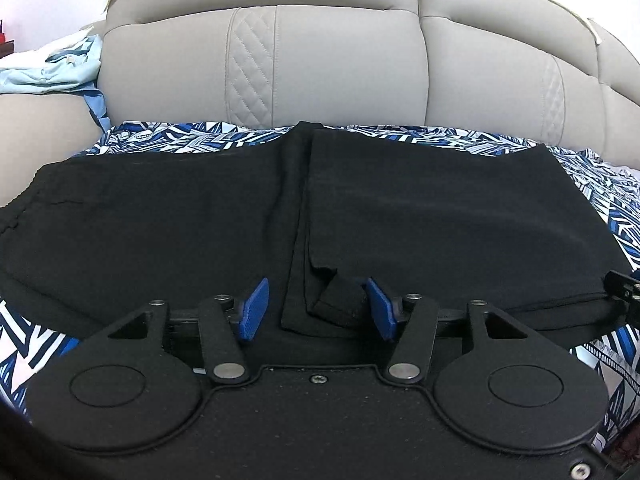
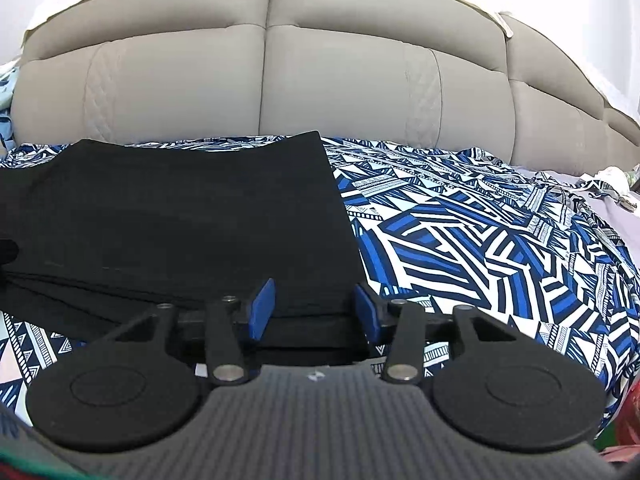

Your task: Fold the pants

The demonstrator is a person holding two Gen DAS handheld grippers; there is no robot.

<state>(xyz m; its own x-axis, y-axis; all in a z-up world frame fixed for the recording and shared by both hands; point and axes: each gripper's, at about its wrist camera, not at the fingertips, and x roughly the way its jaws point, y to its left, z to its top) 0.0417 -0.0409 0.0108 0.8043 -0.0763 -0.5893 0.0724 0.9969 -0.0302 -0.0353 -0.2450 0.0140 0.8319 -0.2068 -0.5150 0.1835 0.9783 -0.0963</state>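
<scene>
Black pants (image 1: 180, 216) lie spread flat across the bed, a layer folded over with its edge running down the middle. My left gripper (image 1: 318, 308) is open at the near edge, its blue pads (image 1: 253, 309) either side of a small turned-up cloth corner (image 1: 340, 300). In the right wrist view the pants (image 2: 180, 216) fill the left half, their right edge straight. My right gripper (image 2: 314, 306) is open over the near right corner of the pants. Part of the right gripper (image 1: 624, 286) shows at the right edge of the left wrist view.
A bedsheet with a blue, white and black geometric pattern (image 2: 480, 240) covers the bed. A padded beige headboard (image 1: 320, 60) stands behind. Light blue clothing (image 1: 52, 68) lies at the far left. Crumpled cloth (image 2: 608, 184) lies at the far right.
</scene>
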